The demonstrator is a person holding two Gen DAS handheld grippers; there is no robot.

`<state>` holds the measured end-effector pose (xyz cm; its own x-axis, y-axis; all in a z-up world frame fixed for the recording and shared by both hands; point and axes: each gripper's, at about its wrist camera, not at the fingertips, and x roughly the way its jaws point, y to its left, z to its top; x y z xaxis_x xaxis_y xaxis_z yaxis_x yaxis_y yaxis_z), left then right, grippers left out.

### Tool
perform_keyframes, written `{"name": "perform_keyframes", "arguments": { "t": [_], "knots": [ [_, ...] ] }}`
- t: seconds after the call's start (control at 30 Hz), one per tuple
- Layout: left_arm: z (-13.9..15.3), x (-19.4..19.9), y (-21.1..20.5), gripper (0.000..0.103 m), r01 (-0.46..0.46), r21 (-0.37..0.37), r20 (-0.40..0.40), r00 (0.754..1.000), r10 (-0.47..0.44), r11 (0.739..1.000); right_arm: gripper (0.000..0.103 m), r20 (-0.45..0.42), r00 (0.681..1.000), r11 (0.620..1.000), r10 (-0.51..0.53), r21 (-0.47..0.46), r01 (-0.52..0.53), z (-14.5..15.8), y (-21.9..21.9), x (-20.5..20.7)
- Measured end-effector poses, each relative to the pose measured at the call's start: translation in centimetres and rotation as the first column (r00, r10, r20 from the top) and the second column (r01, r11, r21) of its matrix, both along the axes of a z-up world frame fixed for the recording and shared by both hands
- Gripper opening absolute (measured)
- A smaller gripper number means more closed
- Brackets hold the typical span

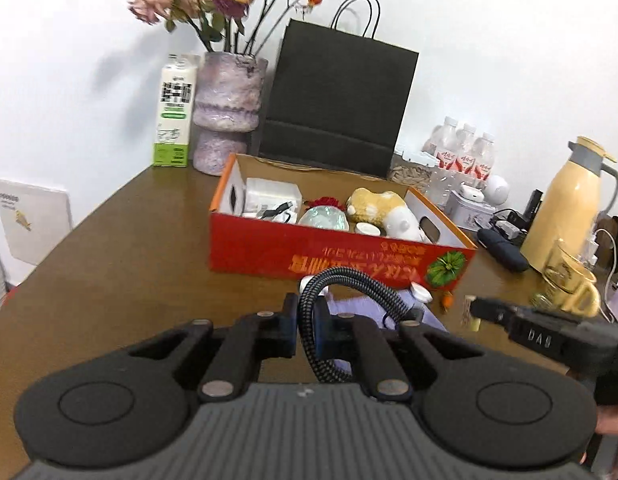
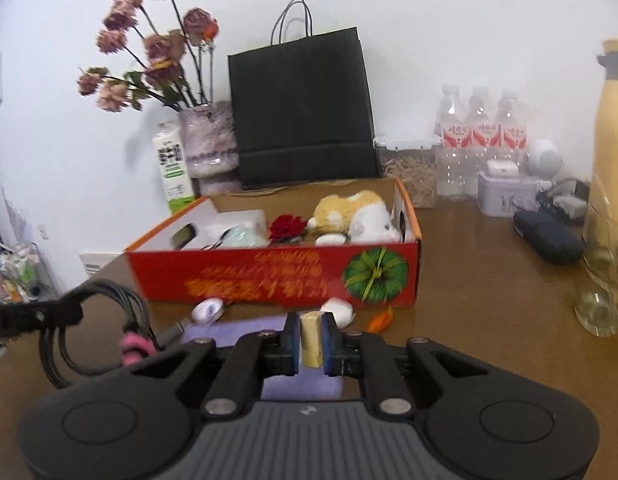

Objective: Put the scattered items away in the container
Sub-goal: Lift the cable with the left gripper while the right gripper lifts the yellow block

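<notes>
A red cardboard box (image 1: 269, 250) stands on the brown table and holds a plush toy (image 1: 383, 208), a white charger, a red rose and other bits; it also shows in the right wrist view (image 2: 237, 276). My left gripper (image 1: 305, 328) is shut on a coiled black braided cable (image 1: 349, 284), in front of the box. My right gripper (image 2: 311, 340) is shut on a small pale yellow block (image 2: 312, 338), just short of the box's front wall. A purple cloth (image 2: 237, 330), two white round pieces (image 2: 339, 310) and a small orange thing (image 2: 380, 320) lie below the grippers.
Behind the box stand a black paper bag (image 1: 337, 100), a vase of dried roses (image 1: 225, 108) and a milk carton (image 1: 174, 112). To the right are water bottles (image 2: 481, 136), a yellow thermos (image 1: 565, 212), a yellow mug (image 1: 569, 284), a dark case (image 2: 549, 236) and a glass (image 2: 605, 280).
</notes>
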<state>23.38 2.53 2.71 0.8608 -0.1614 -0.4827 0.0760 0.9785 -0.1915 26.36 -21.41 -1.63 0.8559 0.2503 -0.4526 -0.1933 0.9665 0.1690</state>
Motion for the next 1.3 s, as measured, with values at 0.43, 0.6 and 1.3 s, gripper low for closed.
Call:
{"name": "perform_keyframes", "arguments": {
  "t": [0.43,0.6,1.3],
  "knots": [
    [-3.5,-8.8,-0.7,0.009,0.037,0.035,-0.159,0.987,-0.031,0.999,0.01,-0.09,0.995,0.999,0.041,-0.011,-0.042,-0.4,-0.5,-13.1],
    [-5.7,-10.7,-1.3,0.011,0.01,0.169,-0.183,0.983,0.021,0.986,0.01,-0.113,0.989,0.995,0.091,-0.028,-0.095,-0.9,0.6,-15.2],
    [-6.8,-8.8,-4.7,0.103,0.149,0.106,-0.202,0.971,-0.125,0.983,0.048,-0.124,0.992,0.99,0.035,-0.131,-0.051,-2.9,1.3,-13.3]
  ]
}}
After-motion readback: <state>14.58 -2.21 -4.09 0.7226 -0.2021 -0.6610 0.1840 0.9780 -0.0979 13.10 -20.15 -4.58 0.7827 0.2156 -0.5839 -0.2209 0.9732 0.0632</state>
